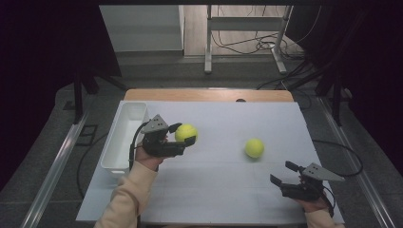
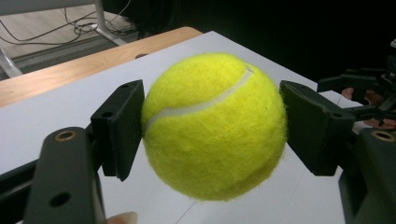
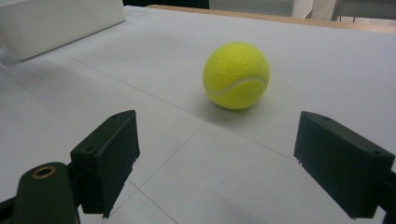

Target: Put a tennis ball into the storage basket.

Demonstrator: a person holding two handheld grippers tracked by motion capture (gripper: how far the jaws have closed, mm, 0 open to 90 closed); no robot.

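Nearest to me, at the bottom right of the high view, my right gripper (image 1: 280, 174) hovers low over the white tabletop (image 1: 228, 190), its jaws spread wide with nothing between them. In the right gripper view those two black jaws frame a bare stretch of the tabletop, and past them a second tennis ball (image 3: 236, 75) rests on the white surface, well apart from the jaw tips; in the high view the same ball (image 1: 254, 148) lies right of the middle of the tabletop, between my two grippers and touching neither. Over on my left side and a little farther out, my left gripper (image 1: 187, 134) is raised above the tabletop, and its jaws are closed on a yellow-green tennis ball (image 1: 186, 132). The left gripper view shows this held ball (image 2: 214, 125) up close: both pads press against its opposite sides, the white seam curves across its upper face, and it hangs clear of the surface below. My left sleeve (image 1: 128, 194) reaches in from the bottom edge behind that gripper. Just beside my left gripper, on its outer side, a long white bin (image 1: 114, 147) stands along the left edge of the tabletop. Beyond everything, a strip of wood (image 1: 209, 95) shows at the far edge.
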